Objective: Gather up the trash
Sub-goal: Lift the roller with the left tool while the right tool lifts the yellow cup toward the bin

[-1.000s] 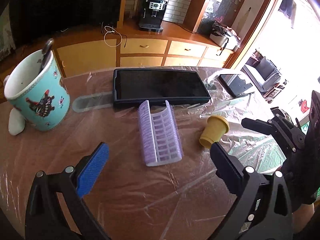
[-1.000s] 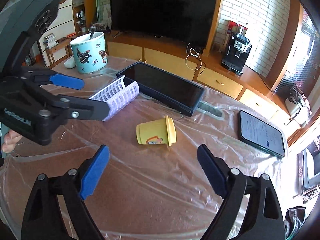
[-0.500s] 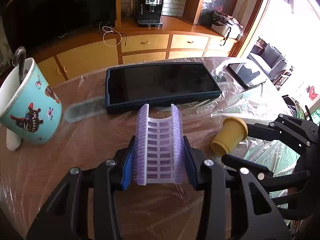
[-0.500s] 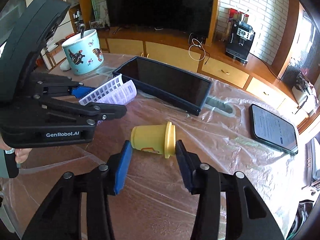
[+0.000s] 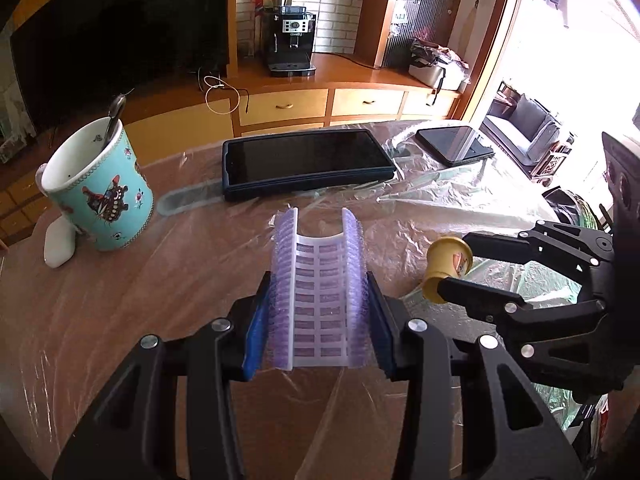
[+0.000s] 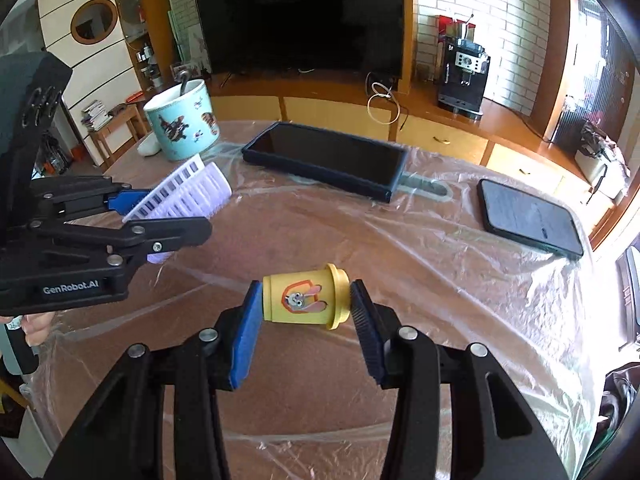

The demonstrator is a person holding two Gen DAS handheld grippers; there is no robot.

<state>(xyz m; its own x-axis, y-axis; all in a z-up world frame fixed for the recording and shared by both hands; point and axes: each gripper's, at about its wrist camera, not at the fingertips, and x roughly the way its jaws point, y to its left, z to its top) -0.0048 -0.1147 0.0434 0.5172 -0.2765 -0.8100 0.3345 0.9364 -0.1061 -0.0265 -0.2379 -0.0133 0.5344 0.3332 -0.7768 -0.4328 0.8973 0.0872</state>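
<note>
Left gripper (image 5: 318, 322) is clamped on the curved purple plastic tray (image 5: 318, 280), bottom centre of its view. Right gripper (image 6: 306, 312) pinches the little yellow cup (image 6: 306, 300) lying sideways, centre frame, over the plastic-covered table (image 6: 440, 280).

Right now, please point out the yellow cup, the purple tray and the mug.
yellow cup (image 6: 303, 301), right wrist view, on its printed side.
purple tray (image 5: 319, 300), left wrist view, on its inner grid.
mug (image 5: 108, 196), left wrist view, on its painted wall.

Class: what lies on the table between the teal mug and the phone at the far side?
The dark tablet lies between the teal mug and the phone, as the right wrist view shows.
</note>
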